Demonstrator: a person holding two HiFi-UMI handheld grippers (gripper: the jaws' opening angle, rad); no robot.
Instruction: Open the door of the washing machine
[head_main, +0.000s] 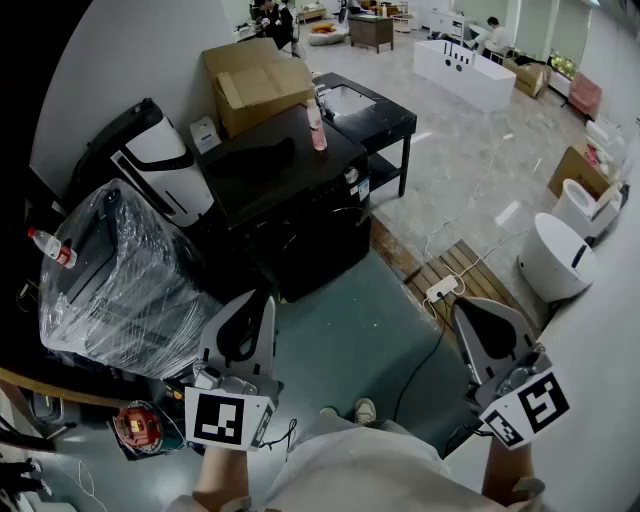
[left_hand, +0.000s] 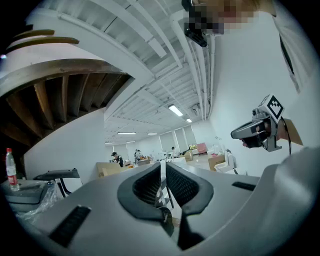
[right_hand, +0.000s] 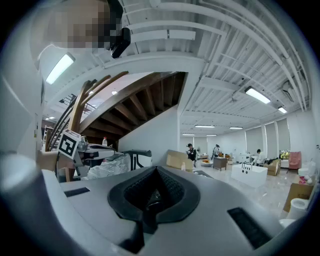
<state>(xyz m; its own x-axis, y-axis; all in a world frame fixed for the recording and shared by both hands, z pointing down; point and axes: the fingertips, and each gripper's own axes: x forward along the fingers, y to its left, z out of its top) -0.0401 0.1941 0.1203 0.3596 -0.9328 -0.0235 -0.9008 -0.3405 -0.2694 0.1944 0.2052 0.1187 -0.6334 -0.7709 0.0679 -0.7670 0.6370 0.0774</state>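
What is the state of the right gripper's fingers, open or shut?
Shut. In the right gripper view the right gripper has its fingers meeting at the tips, with nothing between them.

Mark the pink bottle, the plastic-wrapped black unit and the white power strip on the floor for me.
pink bottle (head_main: 318, 130), head view, middle of its body.
plastic-wrapped black unit (head_main: 120, 275), head view, on the wrap over its top face.
white power strip (head_main: 441, 291), head view, centre of its casing.
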